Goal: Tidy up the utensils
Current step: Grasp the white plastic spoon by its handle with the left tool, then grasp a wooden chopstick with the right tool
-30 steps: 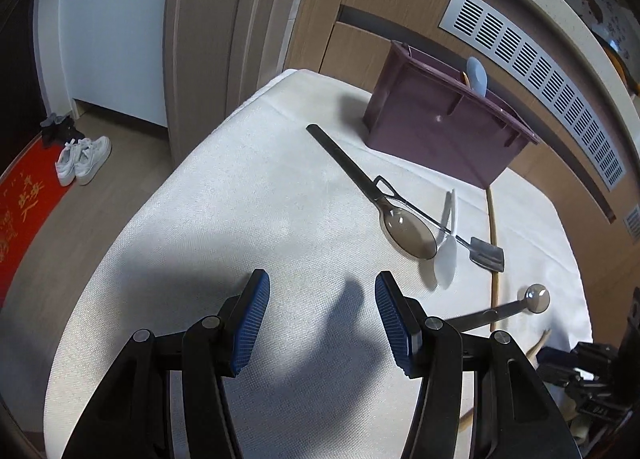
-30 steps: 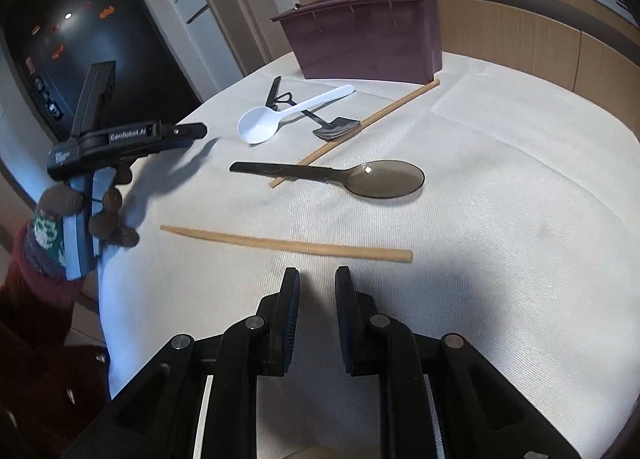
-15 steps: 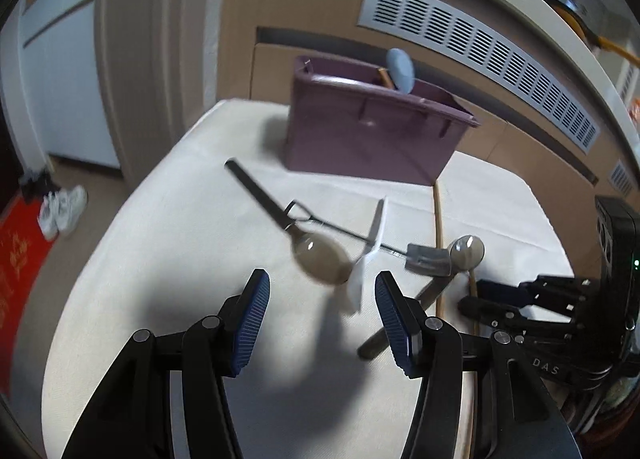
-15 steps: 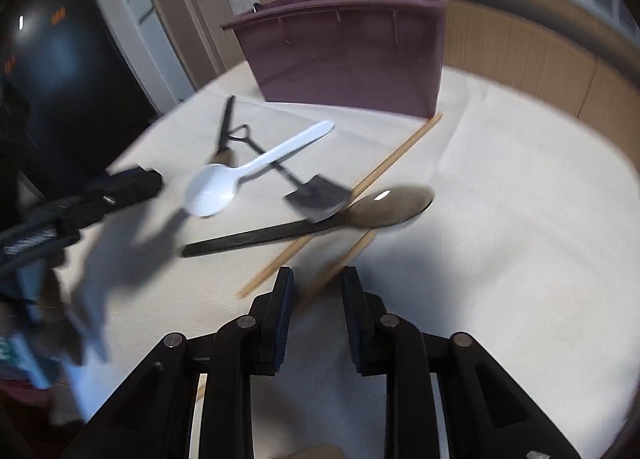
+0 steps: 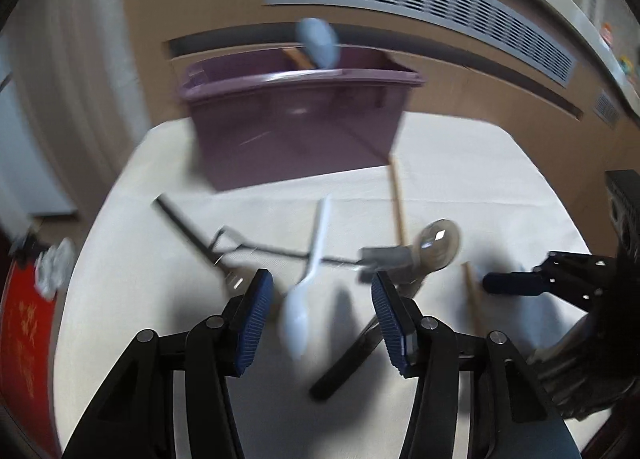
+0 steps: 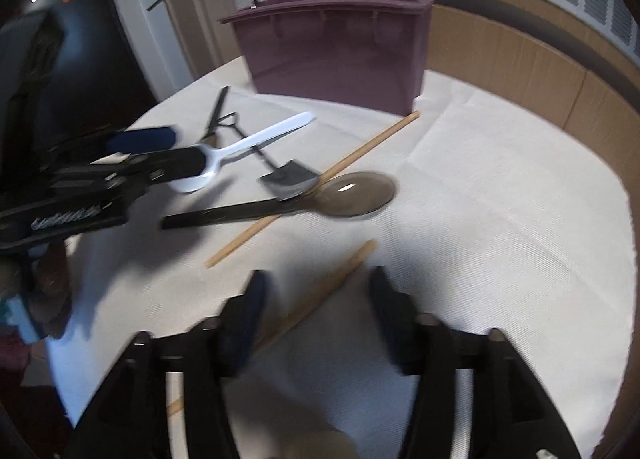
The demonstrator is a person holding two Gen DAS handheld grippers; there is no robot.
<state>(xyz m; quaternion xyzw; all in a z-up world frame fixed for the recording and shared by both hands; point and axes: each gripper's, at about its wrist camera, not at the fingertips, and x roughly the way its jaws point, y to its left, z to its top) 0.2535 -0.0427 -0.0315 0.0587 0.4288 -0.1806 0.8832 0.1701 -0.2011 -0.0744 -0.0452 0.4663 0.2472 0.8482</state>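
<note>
On white tablecloth (image 6: 500, 199): scattered utensils, purple bin (image 6: 336, 47), wood-panelled wall (image 6: 520, 55) behind.

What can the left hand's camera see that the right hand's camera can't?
Only the left wrist view shows the red mat on the floor, white shoes beside it, and the right gripper from outside.

Only the right wrist view shows the dark doorway, the left gripper from outside over the white spoon, and the near chopstick lying between the right gripper's opening jaws, untouched.

Both show the purple bin with a pale blue spoon sticking out, the white spoon, the little shovel, the grey spoon and the long chopstick.
</note>
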